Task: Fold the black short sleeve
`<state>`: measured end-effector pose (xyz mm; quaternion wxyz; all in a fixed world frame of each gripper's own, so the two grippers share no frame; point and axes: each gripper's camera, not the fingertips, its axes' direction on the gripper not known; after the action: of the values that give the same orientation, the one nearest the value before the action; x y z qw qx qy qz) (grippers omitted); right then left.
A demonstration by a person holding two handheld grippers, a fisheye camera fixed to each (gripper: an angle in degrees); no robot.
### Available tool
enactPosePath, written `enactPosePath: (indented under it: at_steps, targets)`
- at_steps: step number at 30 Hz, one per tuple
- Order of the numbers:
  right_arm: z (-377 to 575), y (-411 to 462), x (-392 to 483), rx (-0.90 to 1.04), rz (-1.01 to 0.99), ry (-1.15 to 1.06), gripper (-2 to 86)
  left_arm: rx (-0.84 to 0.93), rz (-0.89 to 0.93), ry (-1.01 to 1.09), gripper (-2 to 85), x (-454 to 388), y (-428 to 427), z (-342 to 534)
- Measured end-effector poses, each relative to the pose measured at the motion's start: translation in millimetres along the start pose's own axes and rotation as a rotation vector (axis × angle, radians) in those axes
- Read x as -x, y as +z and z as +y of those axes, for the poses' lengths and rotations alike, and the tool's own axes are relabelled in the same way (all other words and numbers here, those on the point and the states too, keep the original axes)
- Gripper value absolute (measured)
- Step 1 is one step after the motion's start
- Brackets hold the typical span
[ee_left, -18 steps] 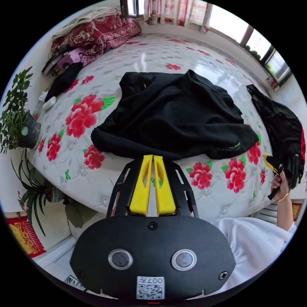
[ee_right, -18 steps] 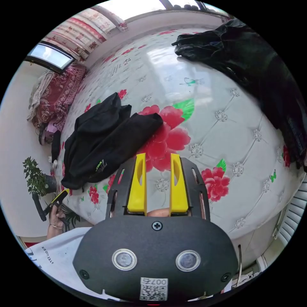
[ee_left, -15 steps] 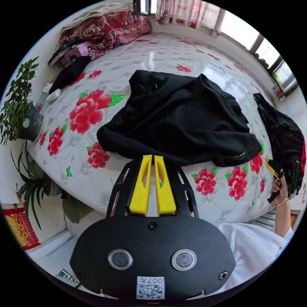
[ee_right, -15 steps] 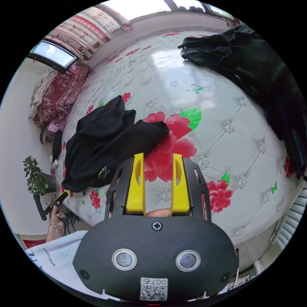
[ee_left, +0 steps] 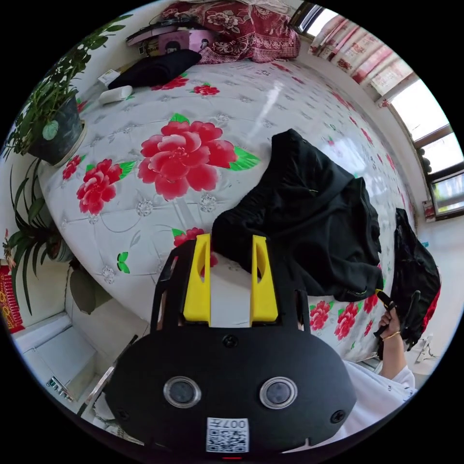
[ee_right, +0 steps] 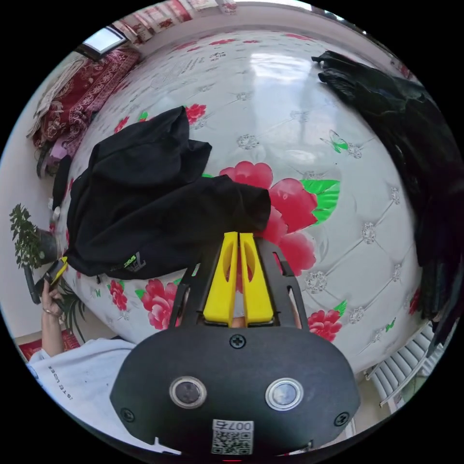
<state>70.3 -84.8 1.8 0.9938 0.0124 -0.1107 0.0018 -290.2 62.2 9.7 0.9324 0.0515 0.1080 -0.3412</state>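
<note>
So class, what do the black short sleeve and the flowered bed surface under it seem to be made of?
Black short sleeve: soft matte knit, probably cotton or a blend; it slumps in loose folds without shine.
Flowered bed surface: glossy, tufted covering, possibly satin or a plastic-like film; it mirrors window light and dimples at buttons. The exact fibre can't be told.

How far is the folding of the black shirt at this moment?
Nothing looks folded yet: the black short sleeve shirt lies crumpled on the flowered bed. In hand: the right hand-held gripper has its jaws together at the shirt's near edge, though a grip cannot be confirmed; the left hand-held gripper is open at another corner. Spreading flat and all folds remain.
</note>
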Motion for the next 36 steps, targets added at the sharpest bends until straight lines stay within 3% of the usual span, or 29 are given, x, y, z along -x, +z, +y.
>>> enactPosePath:
  at_steps: [2,5,10,12,16,21,25,28,29,32,36]
  targets:
    - [6,-1,0,-0.008,-0.044,-0.027,0.6,0.042,0.009,0.028,11.4,-3,15,-8]
    - [9,-15,-13,-0.059,-0.149,-0.008,0.1,0.118,-0.048,0.070,4.0,-9,47,-20]
    - [-12,-95,-40,-0.269,-0.359,0.016,-0.2,-0.009,0.218,-0.003,-0.7,3,19,-68]
    - [-23,-144,-40,-0.394,-0.376,-0.008,-0.2,-0.152,0.317,0.067,-0.9,-17,-38,-106]
    - [1,-290,-31,-0.826,-0.477,-0.172,-0.2,-0.417,0.449,0.205,-0.9,-51,-163,-131]
    - [99,-376,-8,-1.074,-0.315,-0.408,-0.1,-0.698,0.486,0.423,-0.9,-60,-279,-62]
    - [169,-338,-13,-0.949,-0.203,-0.443,0.5,-0.648,0.447,0.450,-0.5,-35,-263,-1]
    - [185,-244,-30,-0.712,-0.108,-0.267,2.4,-0.467,0.296,0.409,0.6,-17,-193,39]
    - [186,-195,-43,-0.595,-0.027,-0.122,4.1,-0.360,0.225,0.359,2.0,-8,-151,51]
    - [192,-88,-66,-0.229,-0.005,0.019,7.6,-0.093,0.161,0.186,4.6,27,-52,83]
    - [194,-45,-64,-0.144,-0.085,0.063,9.9,0.042,0.227,-0.010,7.4,68,6,113]
